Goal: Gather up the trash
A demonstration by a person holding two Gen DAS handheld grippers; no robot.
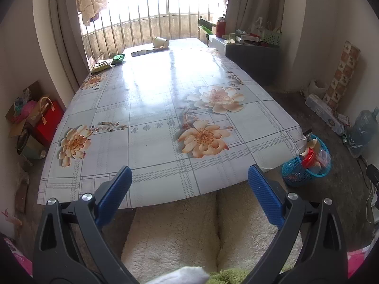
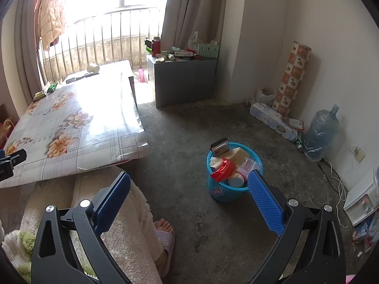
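— Where is the trash?

— A paper cup (image 1: 161, 42) lies on its side at the far edge of the table (image 1: 146, 99). A white wrapper (image 1: 139, 52) is just beside it. Two green packets (image 1: 111, 61) sit at the far left corner.

— And the bin?

— The blue basket (image 2: 233, 172) stands on the floor, off the table's near right corner. It is full.

— What do the grippers hold?

— Nothing. The left gripper (image 1: 189, 184) is spread wide over the near edge. The right gripper (image 2: 189, 189) is wide open too, near the basket.
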